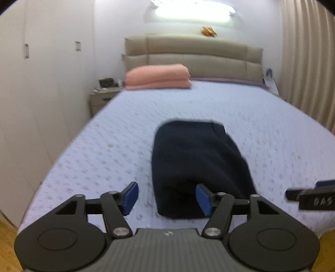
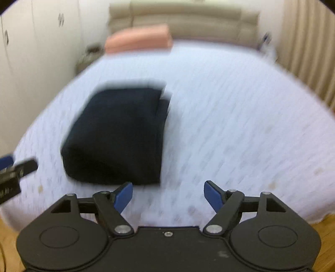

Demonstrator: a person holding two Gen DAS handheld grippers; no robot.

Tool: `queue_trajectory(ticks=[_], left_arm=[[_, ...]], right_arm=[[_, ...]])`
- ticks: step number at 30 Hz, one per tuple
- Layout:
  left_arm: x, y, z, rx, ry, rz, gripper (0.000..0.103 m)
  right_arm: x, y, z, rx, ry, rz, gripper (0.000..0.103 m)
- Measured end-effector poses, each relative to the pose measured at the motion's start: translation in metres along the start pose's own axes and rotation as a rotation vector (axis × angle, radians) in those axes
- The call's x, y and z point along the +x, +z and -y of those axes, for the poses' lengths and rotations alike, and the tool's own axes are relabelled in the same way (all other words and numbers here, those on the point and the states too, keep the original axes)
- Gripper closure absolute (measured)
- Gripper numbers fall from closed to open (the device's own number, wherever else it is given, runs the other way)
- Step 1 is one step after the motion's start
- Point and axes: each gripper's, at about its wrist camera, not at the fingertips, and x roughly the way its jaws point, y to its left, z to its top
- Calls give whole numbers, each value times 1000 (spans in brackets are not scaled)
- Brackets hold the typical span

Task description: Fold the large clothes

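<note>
A ceiling light (image 1: 194, 8) and a small orange ornament (image 1: 207, 31) above the headboard (image 1: 192, 54) are being shown only in the left wrist view, which is the sharper one; the right wrist view is being smeared by blur. The folded dark garment (image 1: 199, 165) is being seen lying flat on the bed (image 1: 104, 136), near its foot edge, with a folded pink blanket (image 1: 158, 77) lying far off by the headboard. The left gripper (image 1: 167, 198) is being held with its jaws spread wide and nothing gripped (one blue pad is overlapping the garment's near edge in the picture). The right gripper (image 2: 168, 195) is likewise being held wide open and empty, over bare sheet just beside the garment. Broad open bedspread is being left to the right, toward the curtain (image 1: 307, 52).
</note>
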Motion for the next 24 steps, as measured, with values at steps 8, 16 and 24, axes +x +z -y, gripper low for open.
queue_trajectory(ticks=[8,16,24], left_arm=[[-110,42,-3,-53,72,77,8],[-131,43,2,-64,114,67,4],[-76,26,8,-67,92,-94,6]], right_arm=[[-125,27,-21,-16,16,244,1],[-127,21,-28,-23,6,183,1],[-76,12,-34,-46,-15,37,1]])
